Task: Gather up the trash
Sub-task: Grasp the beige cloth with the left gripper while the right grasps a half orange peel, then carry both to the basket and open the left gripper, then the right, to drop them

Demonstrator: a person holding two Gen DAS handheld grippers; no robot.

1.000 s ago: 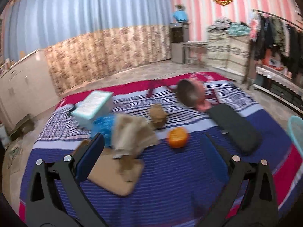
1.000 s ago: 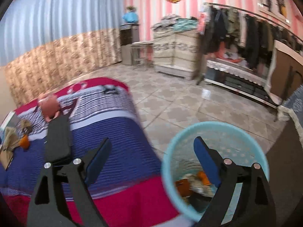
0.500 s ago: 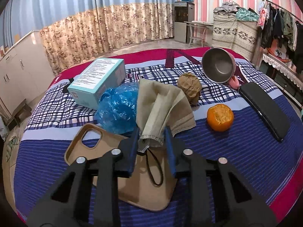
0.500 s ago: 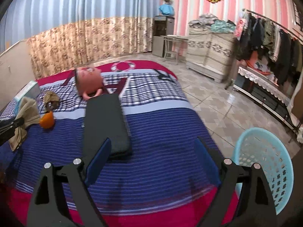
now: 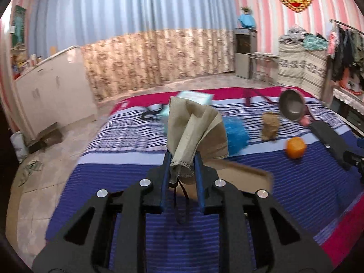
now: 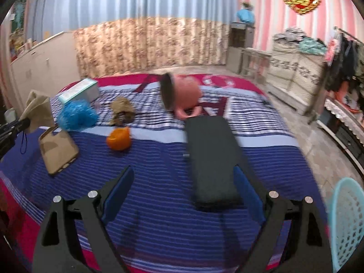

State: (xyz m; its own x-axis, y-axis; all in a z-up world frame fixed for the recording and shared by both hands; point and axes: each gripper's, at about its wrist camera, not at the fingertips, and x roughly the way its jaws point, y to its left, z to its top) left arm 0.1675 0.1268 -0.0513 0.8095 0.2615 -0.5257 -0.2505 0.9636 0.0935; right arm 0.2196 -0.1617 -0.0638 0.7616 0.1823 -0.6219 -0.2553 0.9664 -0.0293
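Striped blue blanket [image 6: 159, 159] underlies left gripper [image 5: 182, 166] closing on mask [image 5: 193, 132], right gripper [image 6: 184, 191] spread.

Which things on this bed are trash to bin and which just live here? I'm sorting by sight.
Trash job:
face mask in left hand-held gripper, jaws closing on it
orange peel
brown paper wad
blue plastic bag
basket

Lying about:
phone case
pot
box

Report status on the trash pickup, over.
Left gripper closing on the beige face mask, lifted clear of the bed. Right gripper open, empty, over the bed. Basket at right, nothing in the way.
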